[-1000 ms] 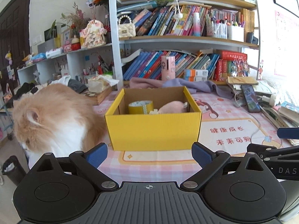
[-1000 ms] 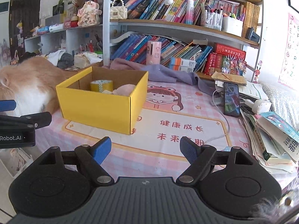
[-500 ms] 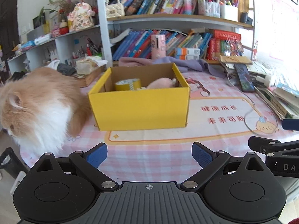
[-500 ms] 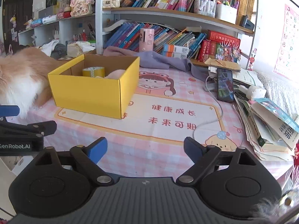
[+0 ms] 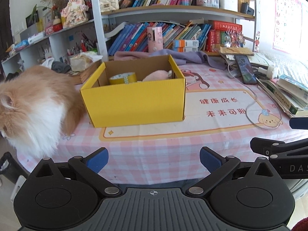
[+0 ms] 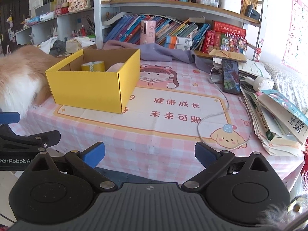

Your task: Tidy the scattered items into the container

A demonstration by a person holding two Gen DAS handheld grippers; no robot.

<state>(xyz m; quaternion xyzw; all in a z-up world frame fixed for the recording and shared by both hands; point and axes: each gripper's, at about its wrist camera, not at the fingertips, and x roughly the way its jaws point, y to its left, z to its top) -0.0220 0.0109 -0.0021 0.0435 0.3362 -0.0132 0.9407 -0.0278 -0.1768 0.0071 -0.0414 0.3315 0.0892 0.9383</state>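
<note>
A yellow cardboard box [image 5: 134,104] stands on the pink checked tablecloth [image 5: 154,150]; it also shows in the right wrist view [image 6: 88,92]. Inside lie a yellow tape roll [image 5: 123,78] [image 6: 92,66] and a pink soft item [image 5: 156,76] [image 6: 114,66]. My left gripper [image 5: 154,158] is open and empty, held back off the table's front edge. My right gripper [image 6: 149,154] is open and empty, also off the front edge, to the right of the left one.
An orange and white cat [image 5: 32,104] sits against the box's left side. A phone [image 6: 230,76] with a white cable [image 6: 217,113], a stack of books [image 6: 279,119] and a purple cloth [image 6: 165,54] lie at the right and back. Bookshelves [image 5: 173,11] stand behind.
Both grippers have pulled back from the box and risen, so more of the table shows. Both stay open and empty. The cat has hardly moved.
</note>
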